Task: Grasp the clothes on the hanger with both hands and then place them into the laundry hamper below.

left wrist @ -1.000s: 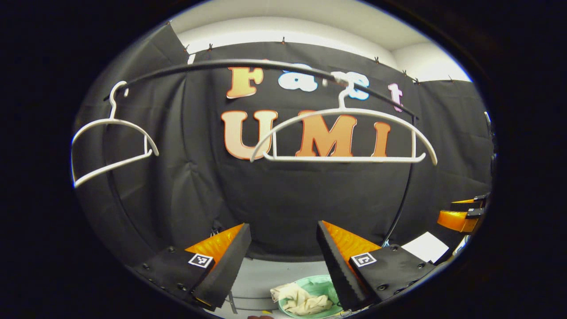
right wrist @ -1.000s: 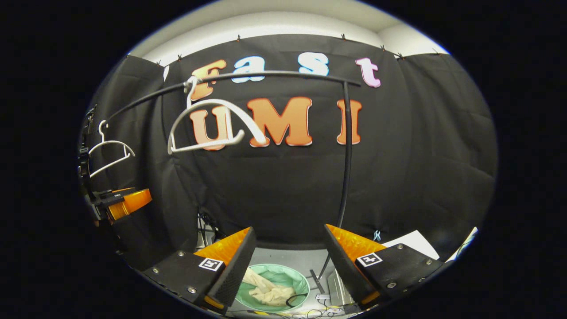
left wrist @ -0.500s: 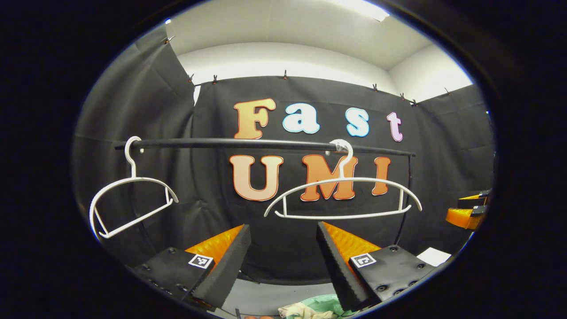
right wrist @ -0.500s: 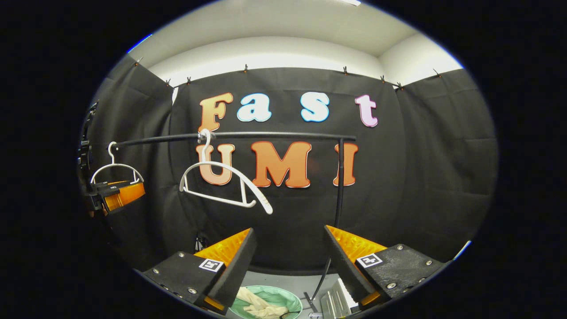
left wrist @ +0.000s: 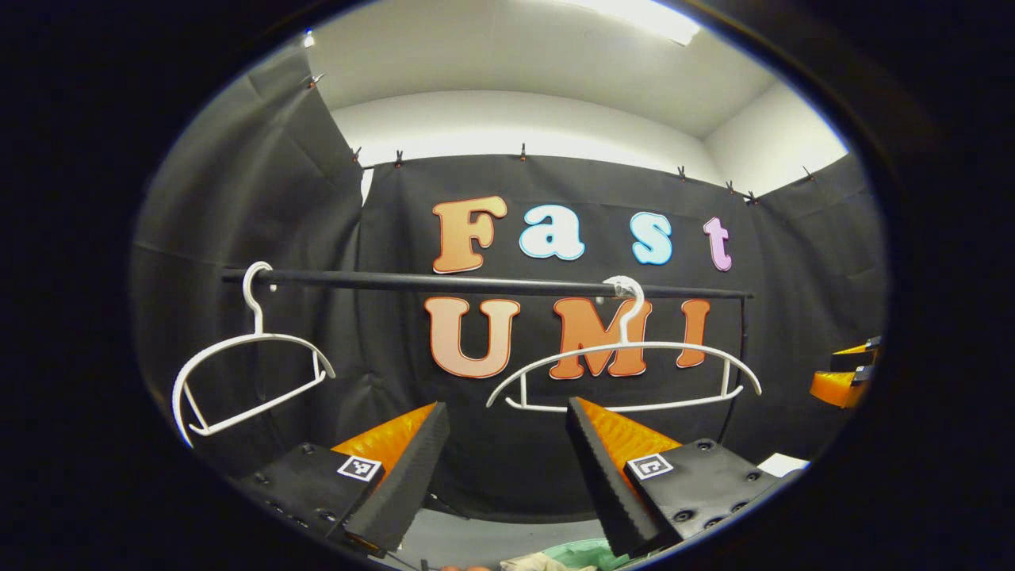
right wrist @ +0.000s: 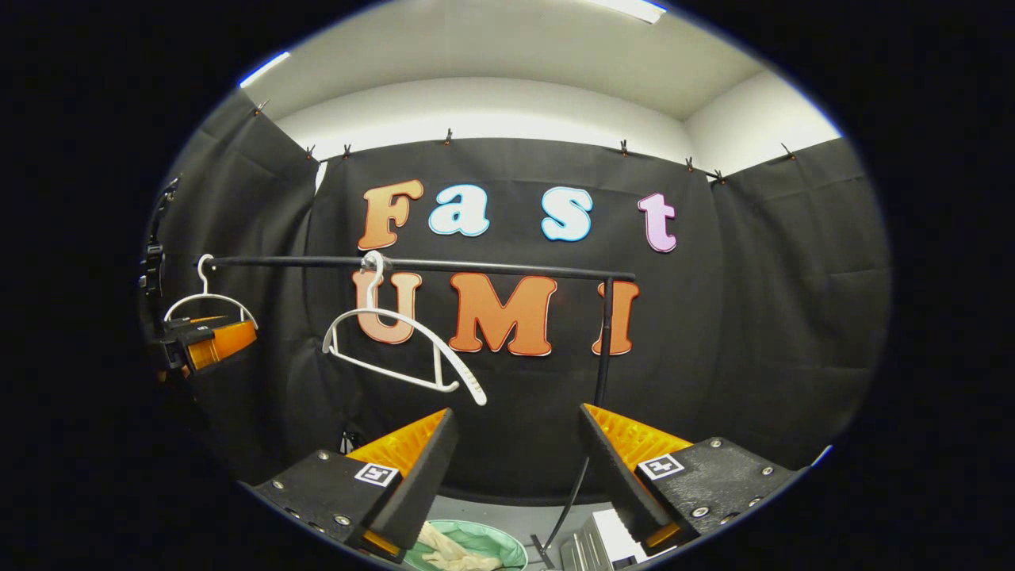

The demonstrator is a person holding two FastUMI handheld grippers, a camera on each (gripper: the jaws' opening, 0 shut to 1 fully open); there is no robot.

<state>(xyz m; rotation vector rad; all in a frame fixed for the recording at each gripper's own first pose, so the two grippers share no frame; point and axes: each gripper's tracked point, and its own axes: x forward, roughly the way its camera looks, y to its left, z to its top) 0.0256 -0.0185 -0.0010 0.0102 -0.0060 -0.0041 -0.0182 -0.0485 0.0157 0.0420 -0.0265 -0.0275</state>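
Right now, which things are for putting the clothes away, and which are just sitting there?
For the job: the cream clothes, lying in the green hamper; the two bare white hangers on the black rail; the left gripper and right gripper, both open.

Just lying about: white paper on the floor.

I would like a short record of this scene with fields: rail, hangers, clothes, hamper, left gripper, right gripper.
rail: black bar, level, in front of the booth wall
hangers: two white ones on the rail, left hanger and right hanger, both bare
clothes: cream cloth lying in the hamper
hamper: green hamper on the floor below the rail
left gripper: left gripper open, holding nothing
right gripper: right gripper open, holding nothing
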